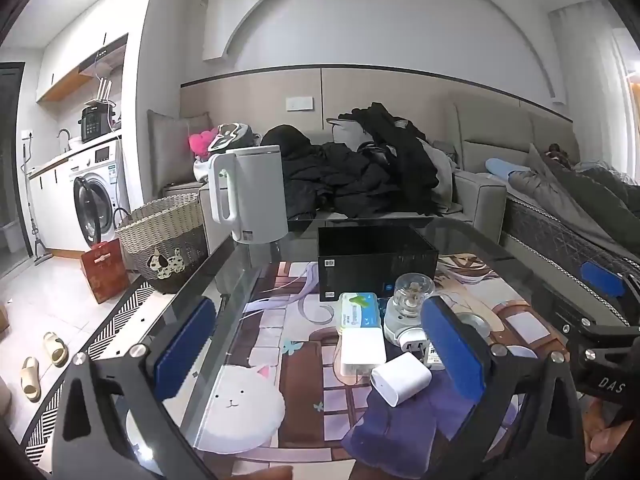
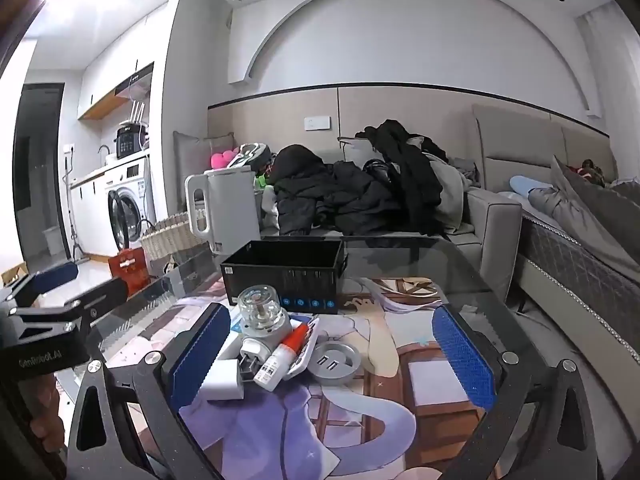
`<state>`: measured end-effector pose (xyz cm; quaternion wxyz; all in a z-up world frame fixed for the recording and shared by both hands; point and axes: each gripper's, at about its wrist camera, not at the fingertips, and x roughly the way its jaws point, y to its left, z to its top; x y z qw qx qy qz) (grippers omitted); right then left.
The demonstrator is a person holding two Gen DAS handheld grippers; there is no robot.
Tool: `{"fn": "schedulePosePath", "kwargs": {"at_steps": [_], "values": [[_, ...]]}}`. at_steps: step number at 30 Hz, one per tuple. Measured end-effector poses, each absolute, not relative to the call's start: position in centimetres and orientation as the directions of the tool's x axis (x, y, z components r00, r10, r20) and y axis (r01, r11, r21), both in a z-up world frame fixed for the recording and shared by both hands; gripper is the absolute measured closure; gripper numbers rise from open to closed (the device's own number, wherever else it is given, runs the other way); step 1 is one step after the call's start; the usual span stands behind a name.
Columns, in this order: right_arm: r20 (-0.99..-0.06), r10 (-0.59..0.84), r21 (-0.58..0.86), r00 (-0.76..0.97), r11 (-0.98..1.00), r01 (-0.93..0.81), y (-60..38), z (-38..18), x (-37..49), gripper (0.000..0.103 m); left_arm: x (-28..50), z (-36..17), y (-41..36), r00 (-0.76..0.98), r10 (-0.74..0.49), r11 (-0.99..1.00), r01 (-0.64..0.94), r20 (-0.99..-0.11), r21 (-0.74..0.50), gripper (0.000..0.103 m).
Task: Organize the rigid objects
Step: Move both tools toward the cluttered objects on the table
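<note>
A black open box [image 1: 376, 258] [image 2: 286, 276] stands on the glass table, behind a cluster of small items. The cluster holds a clear-domed night light [image 1: 408, 302] [image 2: 260, 312], a green-labelled white box [image 1: 358, 312], a white adapter [image 1: 363, 350], a white charger cube [image 1: 401, 378] [image 2: 222, 380], a red-capped white bottle [image 2: 282, 360] and a grey round USB hub [image 2: 334, 362]. My left gripper [image 1: 320, 356] is open above the table, the cluster between its pads. My right gripper [image 2: 326, 360] is open, the cluster between its pads. Both are empty.
A white kettle [image 1: 248, 192] [image 2: 226, 214] stands at the table's far left corner. A woven basket [image 1: 164, 236] and red bag [image 1: 105, 274] sit on the floor left. A sofa with dark clothes [image 1: 360, 176] lies behind. Slippers [image 1: 44, 360] lie on the floor.
</note>
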<state>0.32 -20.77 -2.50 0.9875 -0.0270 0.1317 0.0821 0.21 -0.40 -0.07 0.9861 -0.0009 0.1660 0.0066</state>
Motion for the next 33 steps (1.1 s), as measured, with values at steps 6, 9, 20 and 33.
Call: {"fn": "schedulePosePath", "kwargs": {"at_steps": [6, 9, 20, 33], "values": [[-0.25, 0.164, -0.025, 0.954, 0.984, -0.176, -21.0, -2.1, -0.1, 0.0, 0.7, -0.2, -0.2, 0.939, 0.014, 1.0, -0.018, -0.344, -0.009, 0.0], [-0.246, 0.166, -0.029, 0.955, 0.983, -0.179, -21.0, -2.1, -0.1, 0.0, 0.9, -0.5, -0.3, 0.936, 0.011, 1.0, -0.015, -0.353, -0.008, 0.0], [-0.26, 0.223, 0.008, 0.939, 0.973, -0.229, -20.8, -2.3, -0.1, 0.0, 1.4, -0.8, 0.2, 0.922, 0.001, 1.0, -0.012, -0.388, -0.027, 0.0], [-0.264, 0.249, 0.021, 0.932, 0.967, -0.253, -20.8, -2.3, -0.1, 0.0, 1.4, -0.5, 0.3, 0.924, -0.009, 1.0, -0.001, -0.382, -0.026, 0.0]]}}
